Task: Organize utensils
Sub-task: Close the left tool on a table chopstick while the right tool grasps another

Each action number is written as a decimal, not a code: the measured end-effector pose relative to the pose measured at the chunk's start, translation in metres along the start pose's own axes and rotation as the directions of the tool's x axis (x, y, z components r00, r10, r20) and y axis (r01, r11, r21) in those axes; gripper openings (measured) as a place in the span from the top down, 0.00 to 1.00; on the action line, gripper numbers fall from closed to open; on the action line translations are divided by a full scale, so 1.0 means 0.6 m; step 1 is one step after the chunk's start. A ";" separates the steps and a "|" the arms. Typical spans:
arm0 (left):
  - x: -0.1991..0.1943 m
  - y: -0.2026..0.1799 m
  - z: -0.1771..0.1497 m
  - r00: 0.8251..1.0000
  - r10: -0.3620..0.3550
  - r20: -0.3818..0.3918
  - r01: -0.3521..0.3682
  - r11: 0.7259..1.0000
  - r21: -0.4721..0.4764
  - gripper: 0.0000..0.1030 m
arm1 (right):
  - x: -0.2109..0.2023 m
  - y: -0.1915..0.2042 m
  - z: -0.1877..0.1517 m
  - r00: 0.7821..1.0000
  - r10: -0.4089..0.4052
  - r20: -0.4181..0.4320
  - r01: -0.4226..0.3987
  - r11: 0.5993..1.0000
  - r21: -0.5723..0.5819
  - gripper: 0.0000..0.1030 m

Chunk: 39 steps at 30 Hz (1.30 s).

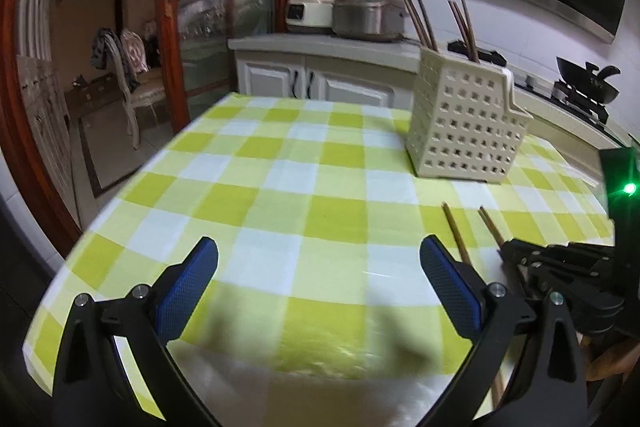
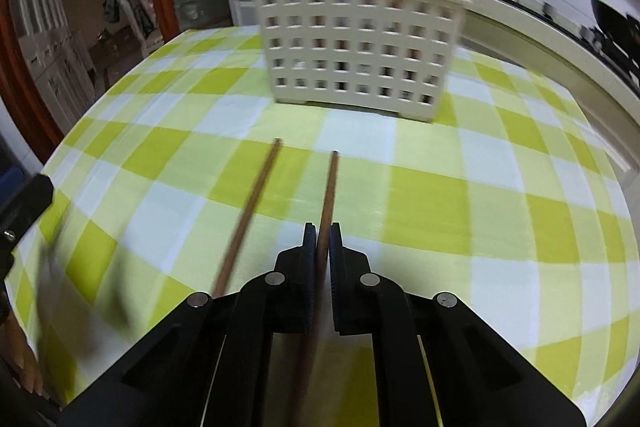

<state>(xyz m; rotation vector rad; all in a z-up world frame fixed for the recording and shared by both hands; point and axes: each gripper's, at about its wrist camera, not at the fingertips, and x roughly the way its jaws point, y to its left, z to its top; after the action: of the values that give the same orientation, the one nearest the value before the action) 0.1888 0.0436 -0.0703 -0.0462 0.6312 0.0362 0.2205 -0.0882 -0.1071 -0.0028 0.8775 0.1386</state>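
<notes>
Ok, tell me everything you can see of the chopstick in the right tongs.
The chopstick is a thin, straight, reddish-brown stick that looks like wood. The right tongs are shut on it, blue pads pressing either side, and its far end points toward the cream slotted basket without reaching it. It lies low over the checked tablecloth; whether the tip touches the cloth I cannot tell. A second chopstick lies apart on its left. Its near end is hidden under the tongs.
</notes>
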 end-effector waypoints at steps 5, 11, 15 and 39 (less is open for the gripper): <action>0.029 -0.057 -0.001 0.996 -0.063 -0.067 0.066 0.997 0.048 0.12 | -0.017 -0.045 -0.009 1.000 -0.003 0.014 0.003 0.999 0.047 0.94; 0.078 -0.136 -0.002 0.979 -0.121 -0.166 0.141 0.984 0.112 0.34 | -0.033 -0.090 -0.026 1.000 0.017 0.021 -0.019 0.996 0.086 0.94; 0.099 -0.165 -0.005 0.972 -0.126 -0.197 0.152 0.980 0.126 0.47 | -0.040 -0.107 -0.036 0.999 0.032 0.026 -0.034 0.994 0.100 0.94; 0.129 -0.184 -0.012 0.958 -0.126 -0.258 0.171 0.972 0.160 0.94 | -0.038 -0.119 -0.041 0.999 0.042 0.009 -0.043 0.993 0.110 0.94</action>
<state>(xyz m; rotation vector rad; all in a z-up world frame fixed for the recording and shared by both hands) 0.2520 -0.0656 -0.1184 0.0791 0.8765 -0.1755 0.1960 -0.1632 -0.1094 0.1199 0.8779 0.1297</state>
